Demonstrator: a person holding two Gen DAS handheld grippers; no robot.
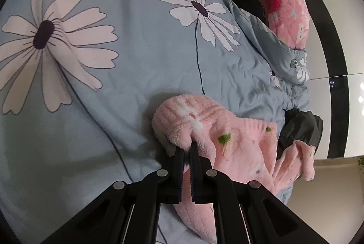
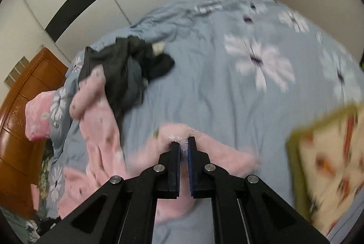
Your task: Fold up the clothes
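Both grippers pinch the pink fleece garment.
Left gripper (image 1: 187, 149) and right gripper (image 2: 183, 141) each clamp a fluffy edge (image 1: 179, 121) over the floral bedspread (image 1: 127, 75).

My right claw (image 2: 183, 143) pinches a fluffy edge of the pink fleece garment (image 2: 100, 130), its jaws closed on the pile. The garment trails left across the blue flowered quilt (image 2: 227, 96), partly under a dark grey garment (image 2: 122, 71). A yellow-edged patterned cushion (image 2: 329, 171) sits blurred at right.
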